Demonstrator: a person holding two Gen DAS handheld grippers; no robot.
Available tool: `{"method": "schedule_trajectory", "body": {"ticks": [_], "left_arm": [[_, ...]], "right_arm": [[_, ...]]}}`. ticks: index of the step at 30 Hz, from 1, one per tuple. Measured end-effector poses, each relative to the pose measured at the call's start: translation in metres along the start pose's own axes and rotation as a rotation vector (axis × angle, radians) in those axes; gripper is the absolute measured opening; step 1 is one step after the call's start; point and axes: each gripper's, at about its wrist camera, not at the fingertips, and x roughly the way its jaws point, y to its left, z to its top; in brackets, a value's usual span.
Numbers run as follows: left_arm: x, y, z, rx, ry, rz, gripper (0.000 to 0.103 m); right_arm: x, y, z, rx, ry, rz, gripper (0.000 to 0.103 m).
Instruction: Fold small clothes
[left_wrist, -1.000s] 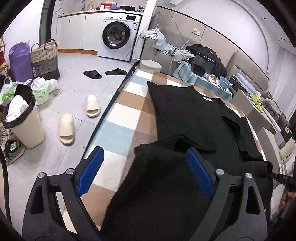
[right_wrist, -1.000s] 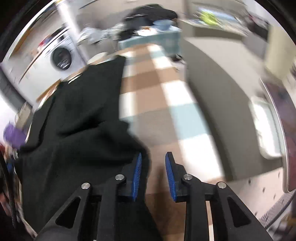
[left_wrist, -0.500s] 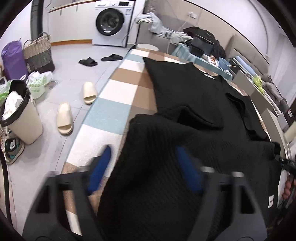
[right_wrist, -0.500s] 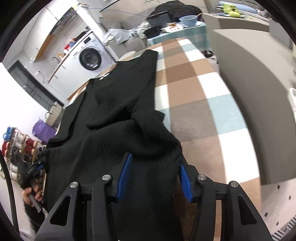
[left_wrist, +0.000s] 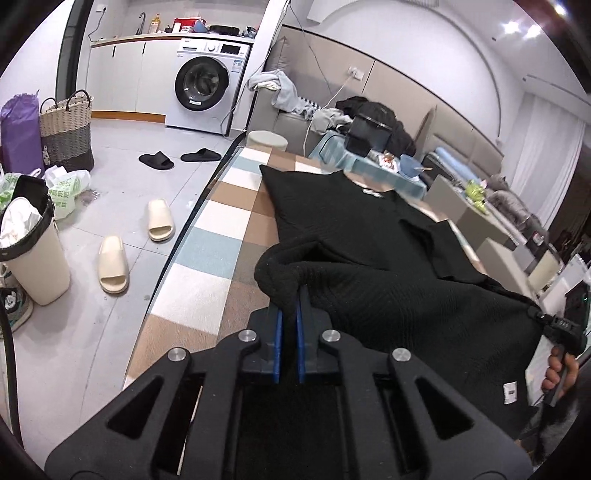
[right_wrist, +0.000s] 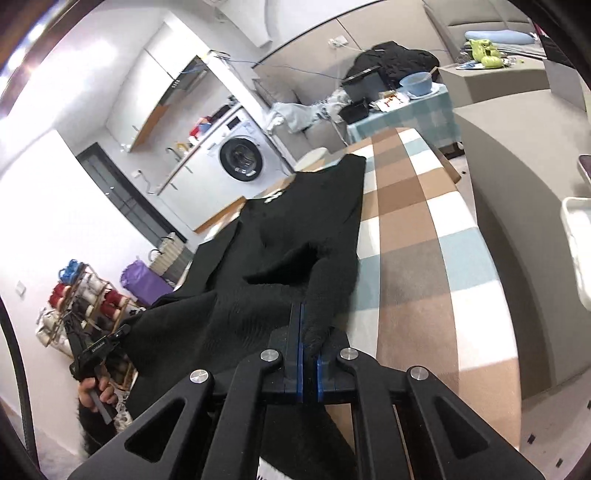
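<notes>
White washing machine (left_wrist: 202, 96) under a counter, pale tiled floor (left_wrist: 122, 206), grey padded wall panels (left_wrist: 413, 96).

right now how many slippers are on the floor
4 on the floor in the left wrist view: two black slippers near the washing machine, two cream slippers beside the checked table. More may be hidden.

The garment (left_wrist: 369, 240) is plain black with a fine ribbed knit and a small white label at the neck. The table cover (left_wrist: 218, 236) under it is checked in brown, tan, pale blue and white. Both grippers are black with blue pads (left_wrist: 279, 332). On the grey floor lie two cream slippers (left_wrist: 112, 264) and two black ones (left_wrist: 157, 160); the washing machine (left_wrist: 207, 83) is white.
</notes>
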Motion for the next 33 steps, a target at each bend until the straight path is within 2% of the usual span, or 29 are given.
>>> {"method": "schedule_trajectory", "body": {"ticks": [5, 8, 13, 19, 22, 24, 26, 31, 32, 33], "left_arm": [[-0.017, 0.003, 0.006, -0.008, -0.02, -0.013, 0.003], [-0.009, 0.005, 0.017, -0.016, -0.021, -0.005, 0.003], [0.035, 0.007, 0.035, -0.029, 0.013, 0.019, 0.004], [0.098, 0.017, 0.04, -0.078, 0.108, 0.086, 0.004], [0.107, 0.023, 0.037, -0.094, 0.129, 0.129, 0.02], [0.106, 0.027, 0.033, -0.096, 0.117, 0.174, 0.05], [0.098, 0.032, 0.028, -0.1, 0.083, 0.203, 0.059], [0.107, 0.033, 0.027, -0.092, 0.084, 0.165, 0.06], [0.11, 0.032, 0.028, -0.093, 0.081, 0.16, 0.057], [0.114, 0.031, 0.029, -0.094, 0.083, 0.157, 0.05]], "right_arm": [[-0.022, -0.004, 0.004, 0.047, -0.061, 0.079, 0.004], [-0.017, -0.002, 0.018, 0.059, -0.072, 0.053, 0.004], [0.022, 0.002, 0.047, 0.054, -0.03, -0.089, 0.004], [0.065, -0.006, 0.061, 0.043, 0.024, -0.261, 0.006], [0.075, -0.015, 0.057, 0.05, 0.06, -0.335, 0.016], [0.07, -0.019, 0.052, 0.046, 0.062, -0.369, 0.027], [0.056, -0.023, 0.044, 0.045, 0.041, -0.393, 0.042], [0.057, -0.027, 0.037, 0.046, 0.059, -0.329, 0.043], [0.061, -0.028, 0.038, 0.052, 0.061, -0.317, 0.04], [0.067, -0.029, 0.04, 0.059, 0.064, -0.31, 0.037]]}}
